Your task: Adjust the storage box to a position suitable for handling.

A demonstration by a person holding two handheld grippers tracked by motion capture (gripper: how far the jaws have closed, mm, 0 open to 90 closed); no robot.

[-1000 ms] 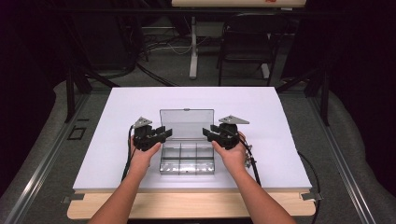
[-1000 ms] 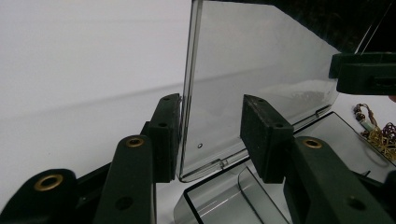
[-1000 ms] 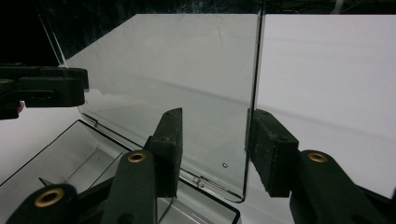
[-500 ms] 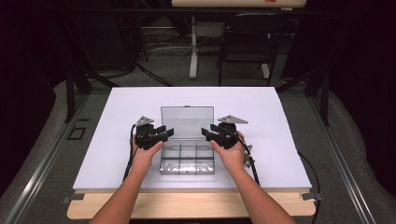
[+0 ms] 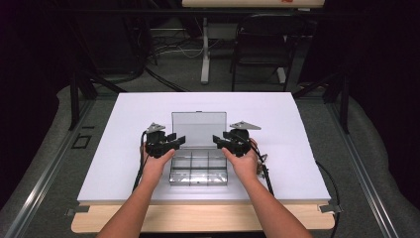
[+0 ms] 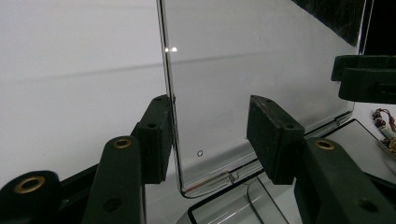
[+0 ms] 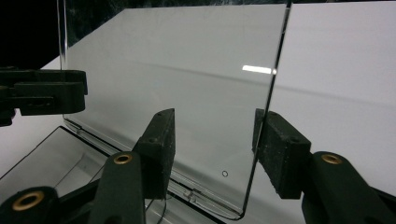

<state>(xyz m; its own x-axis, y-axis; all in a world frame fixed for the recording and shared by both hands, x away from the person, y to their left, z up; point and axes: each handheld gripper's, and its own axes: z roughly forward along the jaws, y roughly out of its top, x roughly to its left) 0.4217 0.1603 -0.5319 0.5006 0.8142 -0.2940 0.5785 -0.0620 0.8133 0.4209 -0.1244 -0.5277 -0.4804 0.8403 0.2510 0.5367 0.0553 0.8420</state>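
Note:
A clear plastic compartment box [image 5: 198, 168] lies on the white table [image 5: 109, 163], with its lid [image 5: 198, 128] standing upright at the back. My left gripper [image 5: 177, 141] is at the lid's left edge and my right gripper [image 5: 218, 140] at its right edge. In the left gripper view the lid's edge [image 6: 170, 116] runs between the jaws of the left gripper [image 6: 210, 135], close beside one pad [image 6: 156, 140] and far from the other. In the right gripper view the lid's edge [image 7: 266, 130] lies next to one pad [image 7: 278, 149] of the right gripper [image 7: 212, 144]. Both grippers' jaws have just been opening and neither clamps the lid.
The table's wooden front strip [image 5: 198, 218] lies under the person's forearms. A cable [image 5: 267, 176] trails from the right gripper toward the front edge. A chair [image 5: 262, 44] and a table leg [image 5: 204, 49] stand on the dark floor beyond.
Both grippers' jaws stand wider apart than a second ago. The hands stay at the lid's two side edges, and the lid stays upright.

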